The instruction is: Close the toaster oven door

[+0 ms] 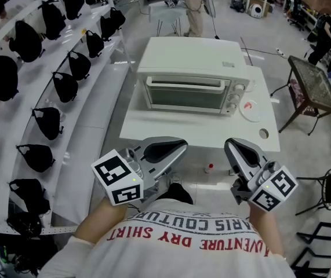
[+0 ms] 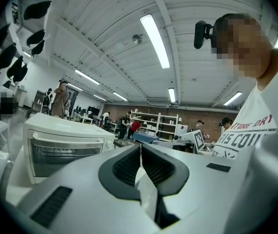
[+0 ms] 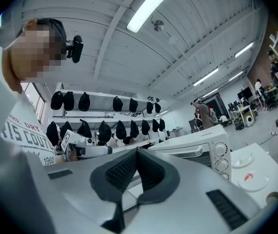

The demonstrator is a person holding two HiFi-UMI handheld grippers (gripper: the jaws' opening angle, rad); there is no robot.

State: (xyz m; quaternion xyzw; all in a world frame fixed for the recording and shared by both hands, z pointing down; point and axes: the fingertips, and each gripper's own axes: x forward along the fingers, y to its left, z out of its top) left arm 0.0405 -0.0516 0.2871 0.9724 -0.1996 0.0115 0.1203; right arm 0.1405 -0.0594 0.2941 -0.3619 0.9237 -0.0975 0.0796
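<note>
The white toaster oven (image 1: pixel 191 77) stands on a white table (image 1: pixel 153 133), with its glass door (image 1: pixel 184 94) up against the front and the handle bar along the door's top. It also shows at the left in the left gripper view as the toaster oven (image 2: pixel 61 143) and at the right in the right gripper view as the toaster oven (image 3: pixel 197 147). My left gripper (image 1: pixel 181 145) is held low, close to my chest, short of the table's near edge, jaws shut and empty. My right gripper (image 1: pixel 230 145) is held beside it, also shut and empty. Neither touches the oven.
A white plate (image 1: pixel 250 110) lies right of the oven, and a small round hole (image 1: pixel 263 134) shows near the table's right corner. White shelves with black bags (image 1: pixel 49 123) line the left. A dark folding table (image 1: pixel 315 84) stands at the right. A small red-topped object (image 1: pixel 210 168) lies on the floor.
</note>
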